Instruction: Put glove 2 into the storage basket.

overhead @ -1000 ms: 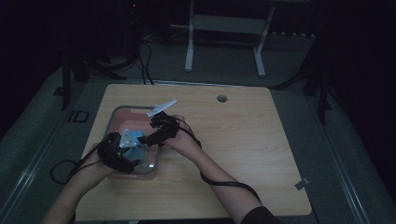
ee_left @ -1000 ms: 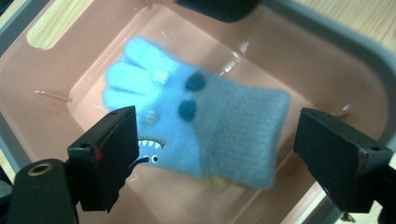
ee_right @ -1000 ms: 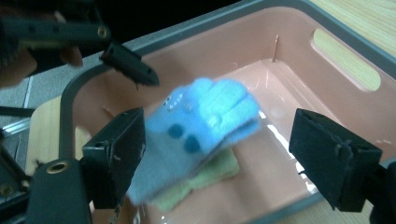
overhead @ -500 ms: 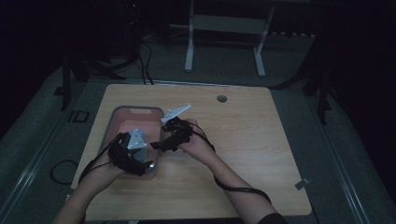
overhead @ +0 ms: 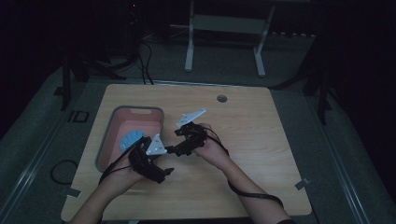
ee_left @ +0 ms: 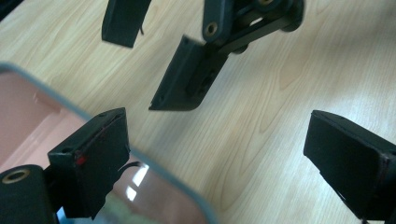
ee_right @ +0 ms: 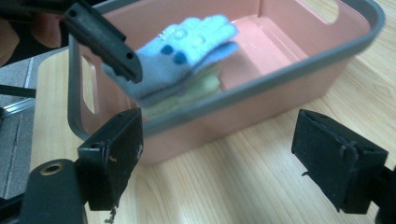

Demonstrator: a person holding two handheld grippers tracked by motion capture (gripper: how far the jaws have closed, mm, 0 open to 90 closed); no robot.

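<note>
Left hand-held gripper [overhead: 163,171] sits over the surface [overhead: 261,140] at about 7 o'clock, just beside the bin's near right corner. Its jaws stand wide apart and have just been opening; nothing lies between them but bare wood and the bin's grey rim, as the left gripper view shows. Right hand-held gripper [overhead: 173,150] sits near the surface's centre, just at 1 o'clock of the left one, pointing toward the bin. Its jaws are likewise apart and hold nothing; in the right gripper view they frame the bin's outer wall and the wood before it.

Bin [overhead: 108,140], pink with a grey rim, stands on the surface at 9 o'clock, upright, with handle cut-outs in its end walls. Cloth [ee_right: 187,51], light blue with darker blue dots, lies inside the bin toward its near end, resting on a pale yellow-green layer beneath it. In the high view the cloth [overhead: 130,139] shows against the bin's near right side. One jaw of the left hand-held gripper crosses in front of the cloth in the right gripper view; whether it touches cannot be told. Neither hand-held gripper is clamped on the cloth.
</note>
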